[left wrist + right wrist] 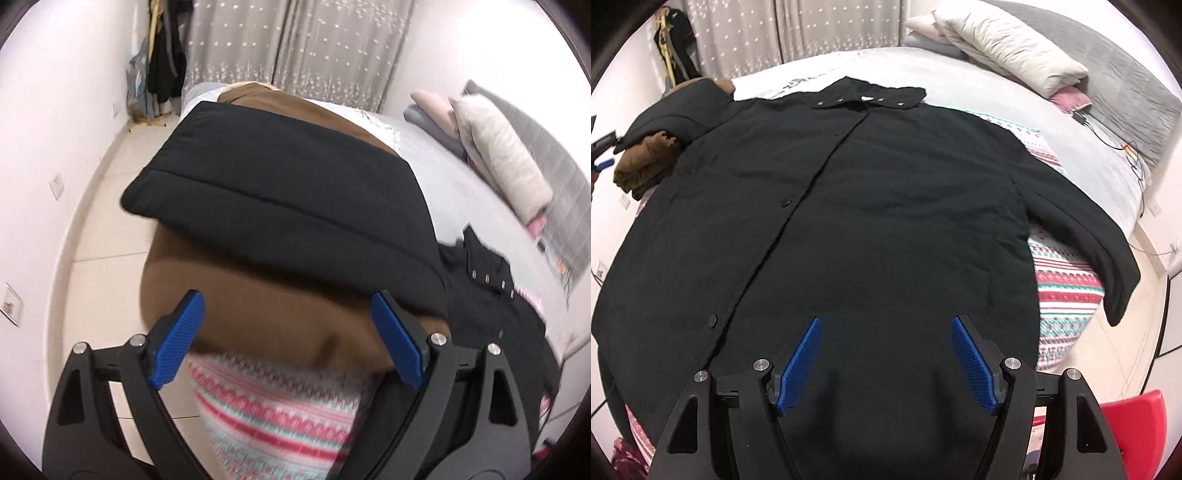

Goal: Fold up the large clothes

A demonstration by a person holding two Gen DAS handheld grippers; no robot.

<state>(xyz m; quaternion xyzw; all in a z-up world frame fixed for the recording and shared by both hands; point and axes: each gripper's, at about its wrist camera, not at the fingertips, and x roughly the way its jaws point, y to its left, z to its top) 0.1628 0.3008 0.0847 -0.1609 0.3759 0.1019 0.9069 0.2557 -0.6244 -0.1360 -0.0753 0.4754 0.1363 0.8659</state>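
Broadly, a black button-front coat (871, 206) is lying spread flat across the bed (960, 81), filling the centre of the right wrist view. Its long axis is running from the hem at the bottom of the frame up to the collar (866, 96) at upper centre, so the coat is pointing away from the camera, with the button placket slanting from lower left to the collar. One sleeve (1100, 240) is trailing off toward the right edge of the frame, lying over a red, white and green patterned blanket (1067, 280).

The right gripper (886, 360) is hovering over the hem area at lower centre with its blue jaws standing wide apart and nothing between them.

In the left wrist view, the left gripper (288, 336) is also holding its jaws wide and empty, sitting above a brown garment (258, 314) at lower centre. A folded black padded piece (280, 192) is resting across that brown fabric in mid-frame; it is possibly the coat's other sleeve, though motion blur is making that unclear. Pale folded bedding (498, 155) is sitting at the upper right, and a grey curtain (295, 40) is hanging along the top.
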